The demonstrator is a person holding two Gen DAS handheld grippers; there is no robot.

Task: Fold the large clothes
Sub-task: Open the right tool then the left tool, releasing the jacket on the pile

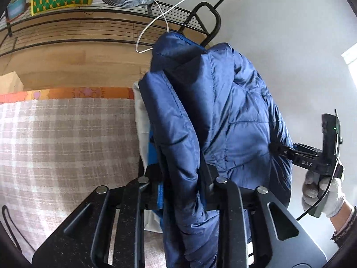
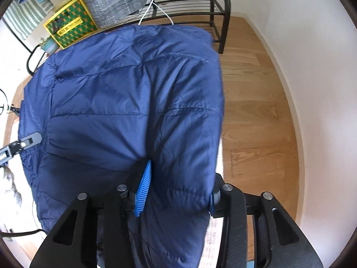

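Right wrist view: blue jacket [image 2: 133, 102] hides right gripper [image 2: 176, 192] pads

The jacket [image 2: 133, 102] is quilted navy cloth with a slight sheen. A matt, coarse-woven checked blanket [image 1: 67, 138] covers the bed. The floor [image 2: 256, 116] is smooth wood; the rack [image 2: 214, 6] is black metal

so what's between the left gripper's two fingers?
A thick fold of the blue puffer jacket fills the left gripper, seen in the left wrist view.
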